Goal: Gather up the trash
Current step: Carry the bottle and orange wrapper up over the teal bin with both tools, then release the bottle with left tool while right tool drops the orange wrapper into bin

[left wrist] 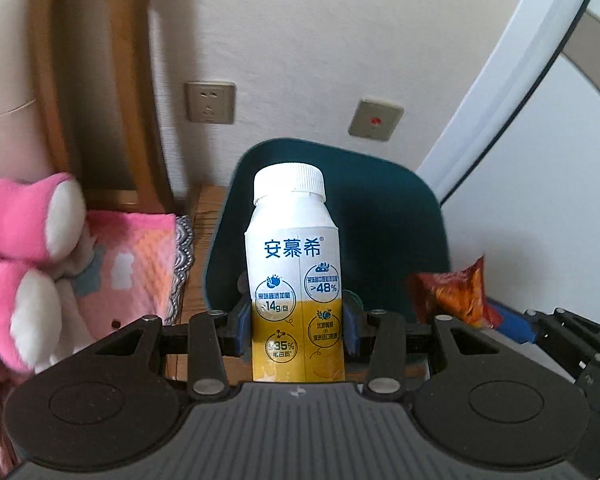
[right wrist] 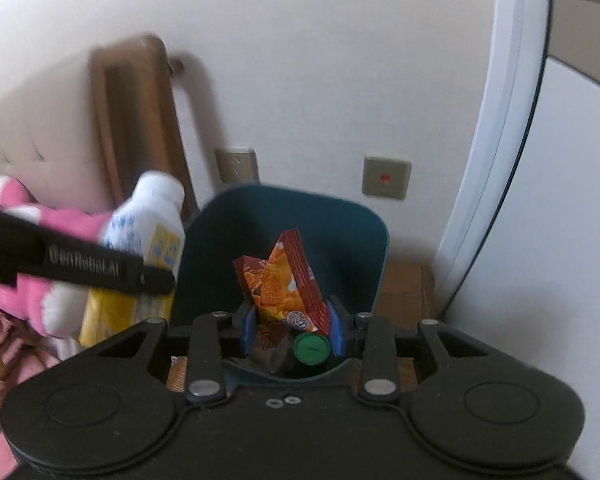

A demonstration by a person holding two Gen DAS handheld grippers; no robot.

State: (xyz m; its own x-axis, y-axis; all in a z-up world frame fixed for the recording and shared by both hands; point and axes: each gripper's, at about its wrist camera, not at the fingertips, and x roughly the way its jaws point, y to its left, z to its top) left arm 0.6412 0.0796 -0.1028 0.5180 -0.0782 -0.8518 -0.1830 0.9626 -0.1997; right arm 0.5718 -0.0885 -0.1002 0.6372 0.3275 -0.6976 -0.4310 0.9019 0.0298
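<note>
My left gripper (left wrist: 297, 330) is squeezed tight on the yogurt bottle (left wrist: 294, 280), held upright in front of the teal bin (left wrist: 396, 216). My right gripper (right wrist: 292, 320) pinches the snack bag (right wrist: 284, 284) right over the bin, w/ a green cap (right wrist: 310, 350) inside. Risk: grippers sit v. close, so I could bump them & drop stuff outside the bin.

You see a smooth plastic bottle (left wrist: 296, 280) at 6 o'clock; glossy crinkled foil snack wrapper (right wrist: 286, 284); matt teal plastic bin (right wrist: 340, 232); fuzzy cloth plush toy (left wrist: 24, 264) at 9.
</note>
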